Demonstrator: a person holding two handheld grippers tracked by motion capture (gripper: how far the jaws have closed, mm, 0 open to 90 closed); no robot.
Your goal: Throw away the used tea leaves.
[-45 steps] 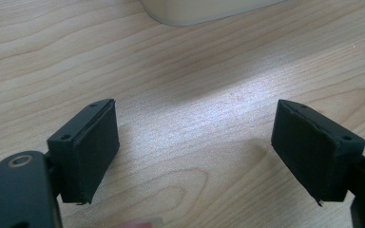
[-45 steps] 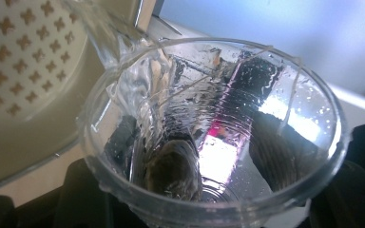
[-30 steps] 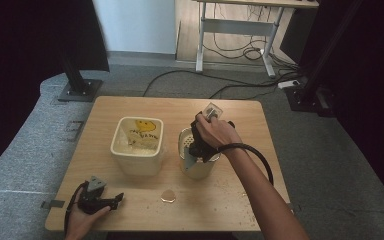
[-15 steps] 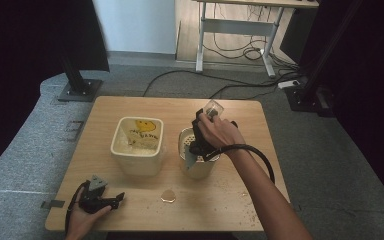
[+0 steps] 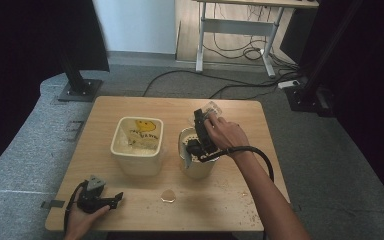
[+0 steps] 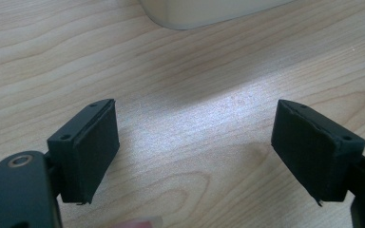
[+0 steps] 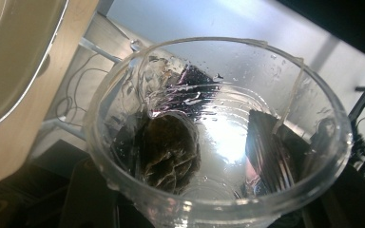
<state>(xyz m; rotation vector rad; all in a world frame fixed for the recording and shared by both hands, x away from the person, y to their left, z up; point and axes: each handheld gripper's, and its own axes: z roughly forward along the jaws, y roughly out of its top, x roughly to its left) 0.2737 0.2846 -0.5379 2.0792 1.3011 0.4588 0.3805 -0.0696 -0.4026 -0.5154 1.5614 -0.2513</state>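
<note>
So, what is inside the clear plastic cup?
The clear plastic cup shows water droplets on its wall; the dark shapes are the right gripper's jaws seen through it. Its bottom looks empty.

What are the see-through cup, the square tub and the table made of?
The cup looks like thin clear plastic: see-through, glossy, ribbed, droplets inside. The square tub seems cream plastic, smooth and opaque, though ceramic can't be ruled out. The table shows pale wood grain, matte, possibly a laminate.

On the table [image 5: 130, 107], the square tub [image 5: 136, 145] stands left of the round container [image 5: 194, 167]. A clear cup [image 5: 211, 108] hangs tilted, apparently above that container's far side.
</note>
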